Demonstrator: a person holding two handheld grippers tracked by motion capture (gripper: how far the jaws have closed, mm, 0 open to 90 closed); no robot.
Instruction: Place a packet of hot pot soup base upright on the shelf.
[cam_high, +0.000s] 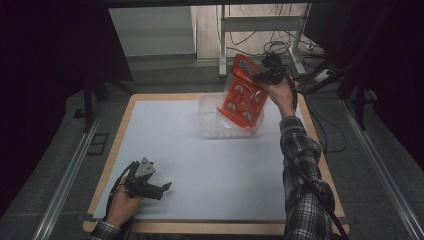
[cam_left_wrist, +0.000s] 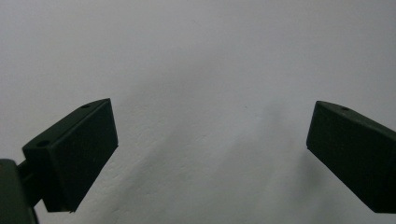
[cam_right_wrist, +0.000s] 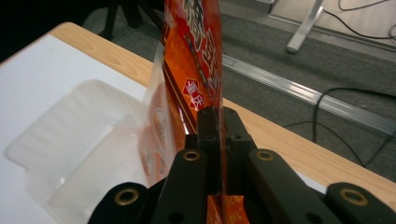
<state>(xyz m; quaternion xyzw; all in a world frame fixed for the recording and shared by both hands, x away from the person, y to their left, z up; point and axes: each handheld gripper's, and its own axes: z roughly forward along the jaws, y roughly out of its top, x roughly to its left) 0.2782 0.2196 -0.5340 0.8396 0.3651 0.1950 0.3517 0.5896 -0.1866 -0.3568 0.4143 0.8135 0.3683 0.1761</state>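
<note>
My right gripper (cam_high: 260, 76) is shut on the upper edge of an orange-red snack packet (cam_high: 242, 95) and holds it tilted, its lower end down inside a clear plastic tray (cam_high: 212, 117) at the far middle of the table. In the right gripper view the packet (cam_right_wrist: 194, 70) rises edge-on from between my closed jaws, with the clear tray (cam_right_wrist: 70, 140) to its left. My left gripper (cam_high: 167, 187) rests low near the front left of the white sheet, held by a hand. Its black fingertips (cam_left_wrist: 74, 149) stand wide apart over bare white surface, nothing between them.
A white sheet (cam_high: 200, 175) covers the wooden table (cam_high: 320, 150). Beyond the far edge stand a metal stand's legs (cam_high: 222, 45) and floor cables (cam_high: 280, 47). Metal rails (cam_high: 380, 170) run along both sides. A plaid sleeve (cam_high: 302, 175) crosses the right side.
</note>
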